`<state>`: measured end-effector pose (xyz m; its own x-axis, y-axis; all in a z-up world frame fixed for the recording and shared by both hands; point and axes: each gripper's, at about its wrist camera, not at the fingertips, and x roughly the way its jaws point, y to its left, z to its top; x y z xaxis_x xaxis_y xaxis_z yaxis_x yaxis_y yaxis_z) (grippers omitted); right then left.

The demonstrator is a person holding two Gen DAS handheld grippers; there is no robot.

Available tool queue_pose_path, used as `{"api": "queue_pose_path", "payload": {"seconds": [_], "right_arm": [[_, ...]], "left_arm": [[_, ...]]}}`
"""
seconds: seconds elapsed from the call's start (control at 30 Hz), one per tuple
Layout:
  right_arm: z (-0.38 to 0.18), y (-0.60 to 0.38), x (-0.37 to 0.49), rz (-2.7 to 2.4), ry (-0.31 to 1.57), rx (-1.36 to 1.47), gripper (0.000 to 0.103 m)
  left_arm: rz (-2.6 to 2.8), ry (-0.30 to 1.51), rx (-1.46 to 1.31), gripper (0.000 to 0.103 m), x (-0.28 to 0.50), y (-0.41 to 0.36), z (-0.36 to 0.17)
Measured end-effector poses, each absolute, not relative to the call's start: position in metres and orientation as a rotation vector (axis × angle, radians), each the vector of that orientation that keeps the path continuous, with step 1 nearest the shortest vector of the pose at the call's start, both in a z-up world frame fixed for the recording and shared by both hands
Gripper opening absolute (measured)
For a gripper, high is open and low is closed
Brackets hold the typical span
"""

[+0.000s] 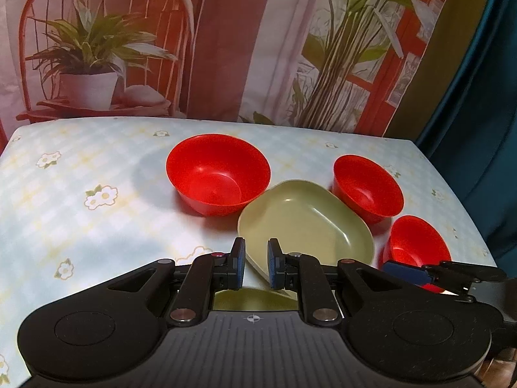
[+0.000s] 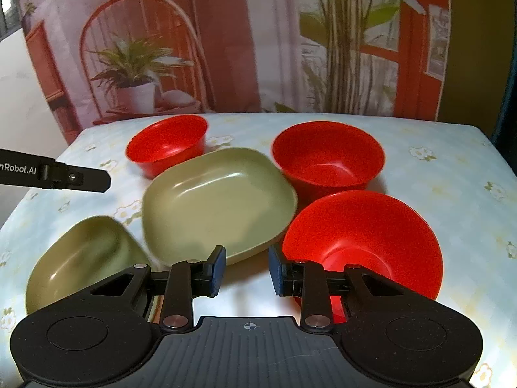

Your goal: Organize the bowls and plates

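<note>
Two olive-green dishes and three red bowls sit on the flowered tablecloth. In the right wrist view the larger green dish point(image 2: 219, 200) lies in the middle, a second green dish point(image 2: 80, 258) at the near left, and red bowls at the far left point(image 2: 166, 144), far right point(image 2: 328, 158) and near right point(image 2: 362, 242). My right gripper point(image 2: 247, 270) is open and empty, just short of the middle dish's near rim and beside the near red bowl. My left gripper point(image 1: 255, 268) is open, its jaws on either side of the middle green dish's point(image 1: 307, 220) near rim. The second green dish point(image 1: 255, 299) lies under it.
The table point(image 1: 80, 168) ends at a printed backdrop of plants and a red chair. A dark teal curtain point(image 1: 484, 97) hangs at the right. The right gripper's finger point(image 1: 420, 273) crosses the nearest red bowl point(image 1: 416, 242) in the left wrist view.
</note>
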<state>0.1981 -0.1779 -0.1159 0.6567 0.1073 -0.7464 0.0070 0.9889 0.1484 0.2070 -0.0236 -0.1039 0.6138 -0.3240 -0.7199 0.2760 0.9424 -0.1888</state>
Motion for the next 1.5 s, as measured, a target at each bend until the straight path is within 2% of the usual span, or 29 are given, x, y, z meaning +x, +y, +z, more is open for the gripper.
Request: {"api": "queue_pose_path", "payload": {"seconds": [0.33,1.5], "right_arm": [[-0.117,-0.183,0.205,0.043,0.858,0.141,0.024],[-0.109,-0.193,0.225,0.043,0.875,0.185,0.025]], "left_arm": [[-0.354,0.858,-0.061,0.017,0.221,-0.025,-0.112],[-0.381,0.863,-0.058,0.017,0.229,-0.026,-0.115]]}}
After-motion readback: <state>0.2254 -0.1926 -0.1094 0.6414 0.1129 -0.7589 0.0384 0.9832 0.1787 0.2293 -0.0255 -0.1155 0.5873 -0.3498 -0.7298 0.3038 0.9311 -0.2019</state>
